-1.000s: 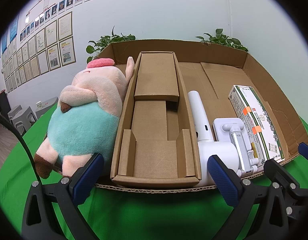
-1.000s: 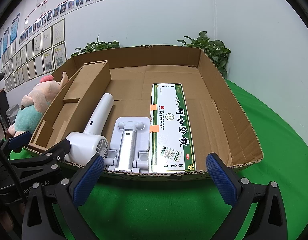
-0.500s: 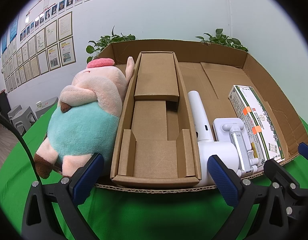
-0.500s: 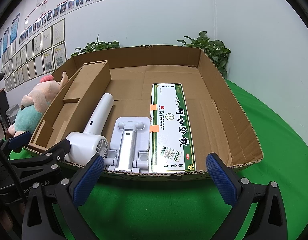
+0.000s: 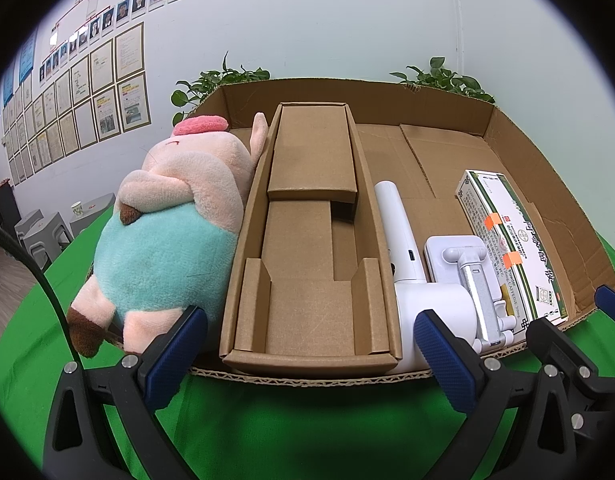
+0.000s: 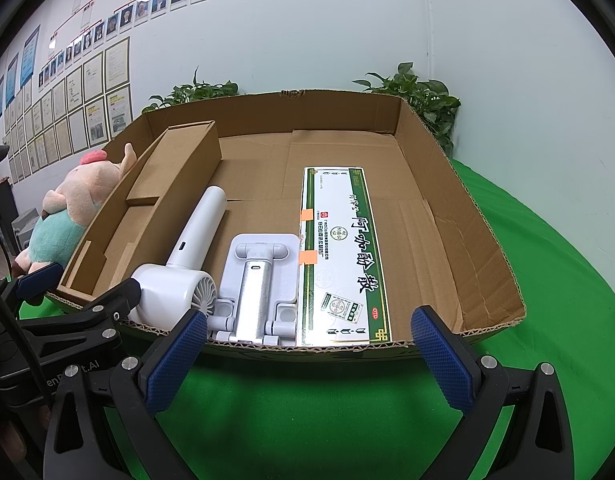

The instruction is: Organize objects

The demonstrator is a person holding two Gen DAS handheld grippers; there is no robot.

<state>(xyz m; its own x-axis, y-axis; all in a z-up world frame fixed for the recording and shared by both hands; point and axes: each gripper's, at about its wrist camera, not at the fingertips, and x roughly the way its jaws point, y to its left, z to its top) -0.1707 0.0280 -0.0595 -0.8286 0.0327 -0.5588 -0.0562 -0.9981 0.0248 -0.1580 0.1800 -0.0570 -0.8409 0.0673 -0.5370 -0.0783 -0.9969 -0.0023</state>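
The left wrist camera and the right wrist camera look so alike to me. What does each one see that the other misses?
Only the left wrist view shows the pink and teal plush toy whole, and looks straight down into the narrow brown cardboard insert.

Only the right wrist view shows the long green and white printed box full length, the bare floor of the big shallow cardboard box beside it, and the white fan's grille.

Both show the white handheld fan, the white folding stand, the green cloth and both open grippers: left gripper, right gripper.
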